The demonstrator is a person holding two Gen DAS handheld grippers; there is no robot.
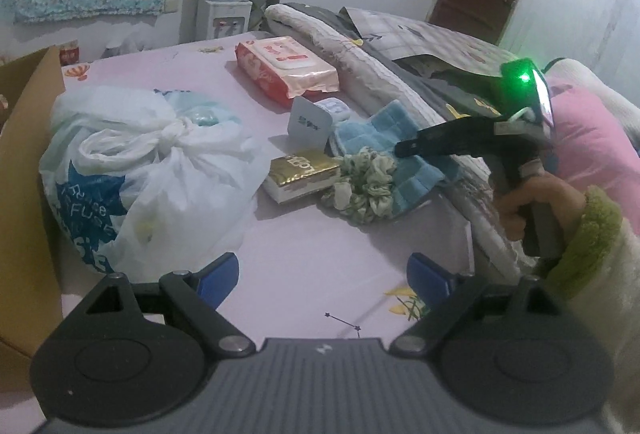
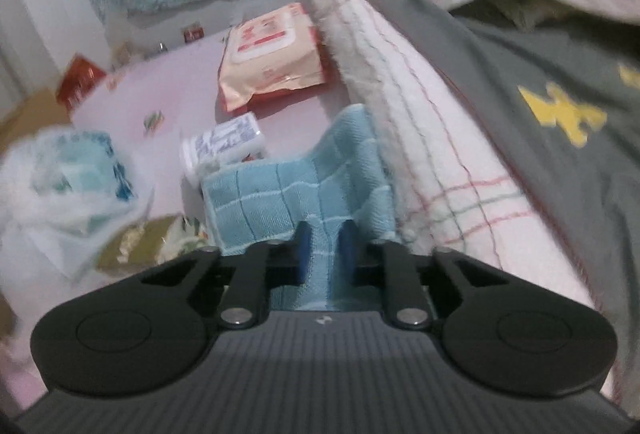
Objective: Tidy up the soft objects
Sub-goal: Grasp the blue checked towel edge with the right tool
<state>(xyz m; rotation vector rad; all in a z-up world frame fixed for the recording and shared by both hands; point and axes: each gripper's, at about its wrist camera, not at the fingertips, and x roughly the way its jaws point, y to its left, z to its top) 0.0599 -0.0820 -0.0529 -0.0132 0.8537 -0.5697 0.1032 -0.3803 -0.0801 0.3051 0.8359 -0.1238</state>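
One blue checked cloth (image 2: pixel 280 194), on the pink bedsheet (image 1: pixel 304 254) against the rolled quilt's edge; a fold of it is pinched between the pressed-together jaws of the right gripper (image 2: pixel 324 250).

One floral scrunchie (image 1: pixel 360 186), lying on the near part of the cloth.

One gold-wrapped packet (image 1: pixel 300 172), just beside the scrunchie.

One wet-wipes pack (image 1: pixel 286 68), farther back on the sheet.

One small white tissue pack (image 2: pixel 226 142), behind the cloth's far corner.

One knotted white plastic bag (image 1: pixel 132 170) with blue print, left of the group, beside a cardboard box wall (image 1: pixel 24 194).

One rolled quilt (image 2: pixel 420 138) with a grey star-print cover (image 2: pixel 540 82), bordering the cloth on the right.

One left gripper (image 1: pixel 322 278), jaws spread wide over bare sheet, nothing between them.

One hand (image 1: pixel 532 202) in a green-cuffed sleeve, on the right gripper's handle.
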